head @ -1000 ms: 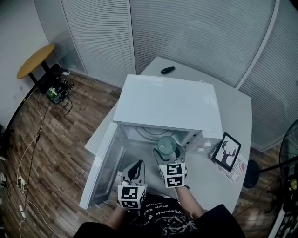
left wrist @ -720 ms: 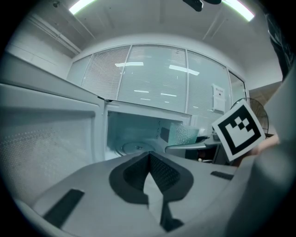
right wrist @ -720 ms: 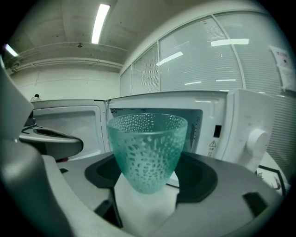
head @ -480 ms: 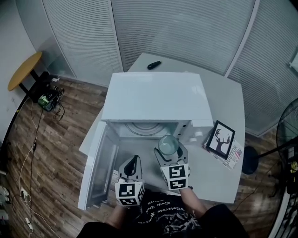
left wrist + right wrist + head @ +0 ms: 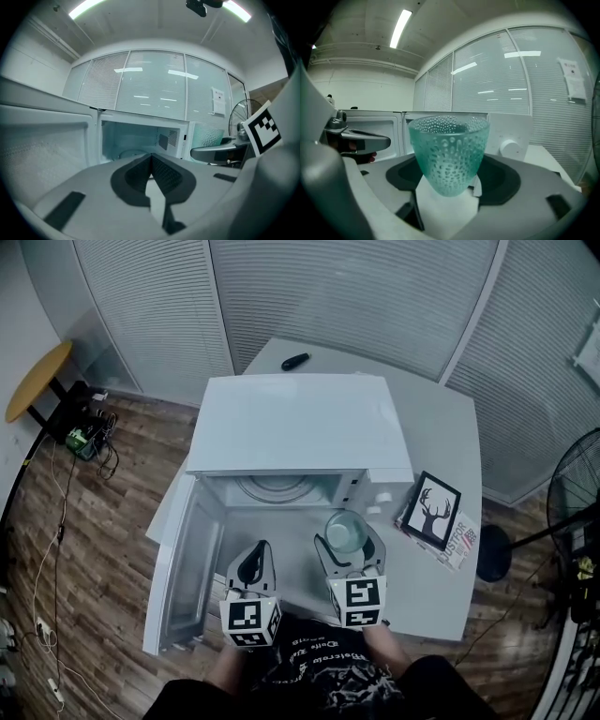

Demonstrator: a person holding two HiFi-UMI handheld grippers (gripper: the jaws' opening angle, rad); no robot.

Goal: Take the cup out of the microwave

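Observation:
A teal dimpled glass cup (image 5: 449, 152) stands upright between my right gripper's (image 5: 450, 180) jaws, which are shut on it. In the head view the cup (image 5: 344, 532) is outside the white microwave (image 5: 291, 432), in front of its control panel, held by the right gripper (image 5: 347, 545). The microwave door (image 5: 178, 563) hangs open to the left and the cavity (image 5: 136, 140) holds only its turntable. My left gripper (image 5: 251, 566) is shut and holds nothing, in front of the open cavity; its pads (image 5: 151, 174) meet.
A framed deer picture (image 5: 432, 512) on a booklet lies right of the microwave on the white table (image 5: 441, 442). A black remote (image 5: 294, 361) lies at the table's far edge. A fan (image 5: 577, 512) stands at right, a round wooden table (image 5: 36, 381) and cables at left.
The right gripper has drawn the cup back out of the microwave's mouth and a little to the right. The left gripper stays shut near the door; the head camera has shifted.

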